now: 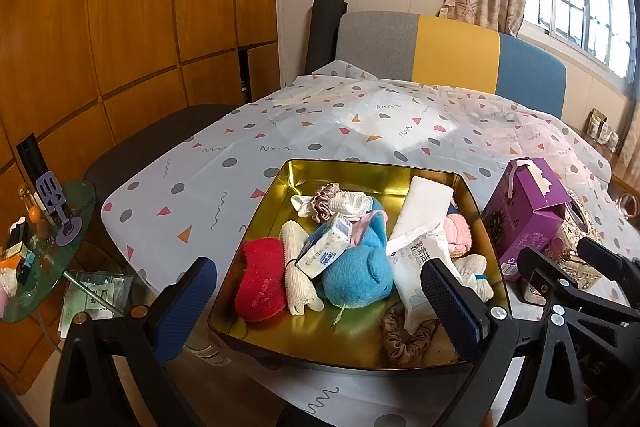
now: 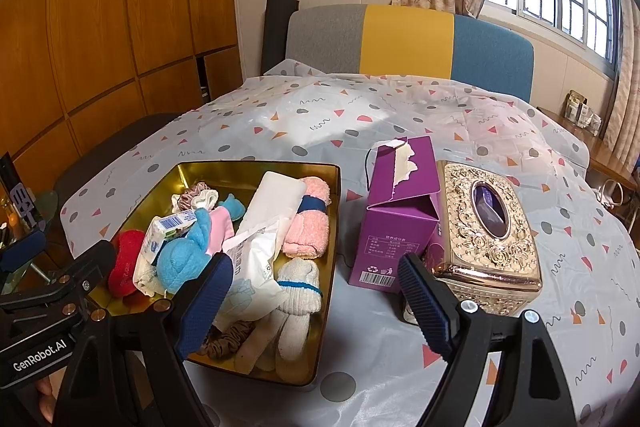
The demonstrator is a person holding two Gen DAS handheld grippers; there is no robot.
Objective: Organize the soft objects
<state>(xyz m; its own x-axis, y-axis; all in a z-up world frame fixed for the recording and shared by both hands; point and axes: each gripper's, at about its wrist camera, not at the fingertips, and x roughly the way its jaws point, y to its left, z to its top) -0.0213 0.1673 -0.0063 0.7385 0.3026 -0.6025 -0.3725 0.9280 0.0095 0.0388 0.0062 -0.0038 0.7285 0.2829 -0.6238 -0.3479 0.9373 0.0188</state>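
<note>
Left wrist view: gold tin (image 1: pixel 280 183) of soft things on a patterned tablecloth (image 1: pixel 340 123).

Left gripper (image 1: pixel 318 291) released, jaws wide and empty, poised over the tin's near edge; right gripper (image 2: pixel 316 283) likewise spread and holding nothing, above the cloth between tin (image 2: pixel 168 179) and purple box (image 2: pixel 400 227). Inside the tin: red sock (image 1: pixel 262 283) at left, rolled cream cloth (image 1: pixel 296 267) beside it, blue plush (image 1: pixel 356 271) in the middle with a tissue pack (image 1: pixel 324 251) lying on it, white packet (image 1: pixel 416 259) to the right, pink towel (image 2: pixel 308 223) behind, white sock (image 2: pixel 300 287) in front, brown scrunchie (image 1: pixel 404 339) at the near corner. Purple box touching an ornate gold tissue box (image 2: pixel 488 227), both right of the tin. Striped chair (image 1: pixel 452 51) across the table.
</note>
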